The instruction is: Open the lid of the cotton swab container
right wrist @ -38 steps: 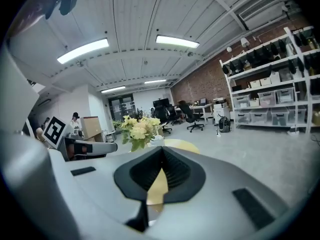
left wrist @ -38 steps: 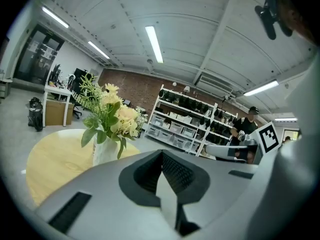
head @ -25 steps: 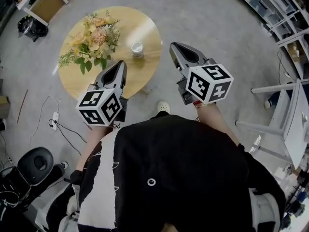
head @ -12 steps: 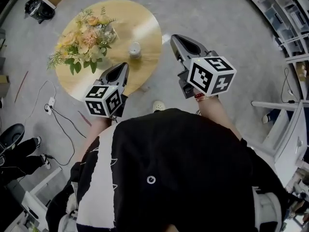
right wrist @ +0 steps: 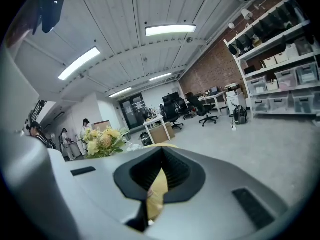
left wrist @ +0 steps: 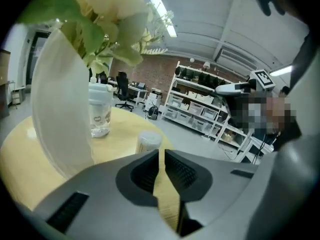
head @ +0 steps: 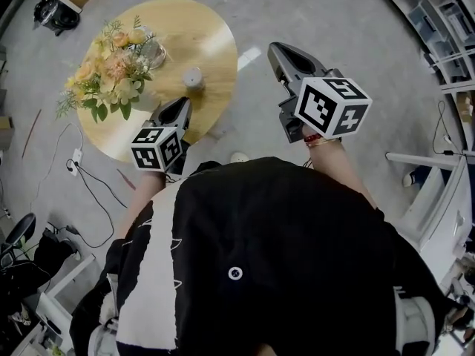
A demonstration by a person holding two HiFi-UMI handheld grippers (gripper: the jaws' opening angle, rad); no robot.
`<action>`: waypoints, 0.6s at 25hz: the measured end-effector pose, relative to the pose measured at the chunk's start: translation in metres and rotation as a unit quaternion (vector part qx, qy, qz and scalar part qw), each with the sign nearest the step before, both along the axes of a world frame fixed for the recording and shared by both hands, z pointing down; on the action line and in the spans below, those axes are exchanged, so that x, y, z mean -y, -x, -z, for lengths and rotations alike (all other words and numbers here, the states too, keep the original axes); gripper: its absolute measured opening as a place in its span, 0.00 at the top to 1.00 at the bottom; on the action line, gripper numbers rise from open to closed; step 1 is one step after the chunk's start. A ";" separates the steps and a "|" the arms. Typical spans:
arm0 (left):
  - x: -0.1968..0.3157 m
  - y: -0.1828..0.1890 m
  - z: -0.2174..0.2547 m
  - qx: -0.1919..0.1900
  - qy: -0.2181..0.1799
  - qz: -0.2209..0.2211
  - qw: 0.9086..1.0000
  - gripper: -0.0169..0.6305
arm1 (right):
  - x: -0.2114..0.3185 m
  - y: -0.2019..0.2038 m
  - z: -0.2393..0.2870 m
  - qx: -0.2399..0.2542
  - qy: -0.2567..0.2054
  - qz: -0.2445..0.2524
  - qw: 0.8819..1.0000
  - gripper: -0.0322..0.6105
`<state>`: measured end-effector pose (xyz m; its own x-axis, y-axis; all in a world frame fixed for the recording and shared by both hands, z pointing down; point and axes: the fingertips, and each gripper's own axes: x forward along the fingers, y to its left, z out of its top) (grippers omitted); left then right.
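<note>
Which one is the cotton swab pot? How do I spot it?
Find the round wooden table on the grey floor. In the head view a big bunch of flowers fills its left side, and the cotton swab container stands alone to their right. It is the small, pale cylinder, far lower than the flowers.

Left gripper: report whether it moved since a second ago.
Yes. The left gripper has sunk toward the round table, nearer the cotton swab container; its empty jaws have just been opening.

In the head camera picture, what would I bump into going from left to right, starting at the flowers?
flower bouquet → cotton swab container → right gripper → storage shelves
</note>
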<state>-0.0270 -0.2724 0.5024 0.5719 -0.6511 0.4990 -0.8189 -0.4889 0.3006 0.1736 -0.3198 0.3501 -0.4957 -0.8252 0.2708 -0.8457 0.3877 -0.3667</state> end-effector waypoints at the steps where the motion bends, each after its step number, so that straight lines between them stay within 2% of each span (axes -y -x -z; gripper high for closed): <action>1: 0.001 0.000 -0.005 0.005 0.006 -0.001 1.000 0.90 | 0.001 -0.006 -0.001 0.001 0.002 -0.005 1.000 0.94; 5: 0.007 -0.003 -0.022 0.025 0.015 0.000 1.000 0.82 | 0.004 -0.026 -0.007 0.003 0.010 -0.019 1.000 0.94; 10: 0.013 -0.014 -0.036 0.073 0.011 -0.019 0.997 0.64 | 0.007 -0.045 -0.008 0.004 0.014 -0.034 0.999 0.94; 15: 0.031 -0.016 -0.042 0.116 -0.003 -0.009 0.993 0.51 | 0.007 -0.057 -0.013 0.001 0.023 -0.040 0.999 0.94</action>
